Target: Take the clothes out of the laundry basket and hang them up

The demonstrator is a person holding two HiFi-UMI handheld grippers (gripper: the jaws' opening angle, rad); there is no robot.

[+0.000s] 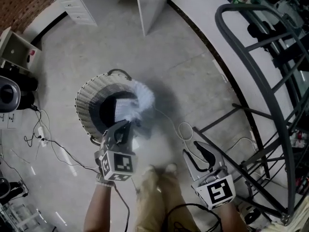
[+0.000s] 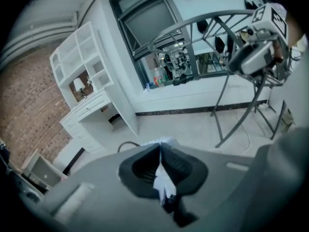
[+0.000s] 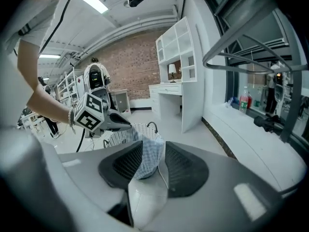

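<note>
Garment [image 1: 141, 96], pale checked cloth, is hanging motion-blurred over the laundry basket [image 1: 86, 108], at the rim's 2 o'clock side. I can't tell whether its lower end is touching the basket. I'm gripping it with the left gripper [image 1: 127, 125]. In the left gripper view the jaws are pressing together on a pinch of white fabric, with a fold sticking out behind the pads. In the head view that gripper is sitting at the basket's 5 o'clock, pointing toward 12.

Right gripper [image 1: 193, 146] is hovering at 4 o'clock of the left one, apart from the cloth. Its jaws are standing apart with nothing between them. In the right gripper view I'm only seeing the checked cloth and the basket through the gap, farther off.

Basket is standing on the pale floor [image 1: 193, 62]. Drying rack [image 1: 270, 86], dark metal tubes, is filling the 3 o'clock side of the head view, near the right gripper. White cable [image 1: 185, 129] is looping on the floor between basket and rack.
</note>
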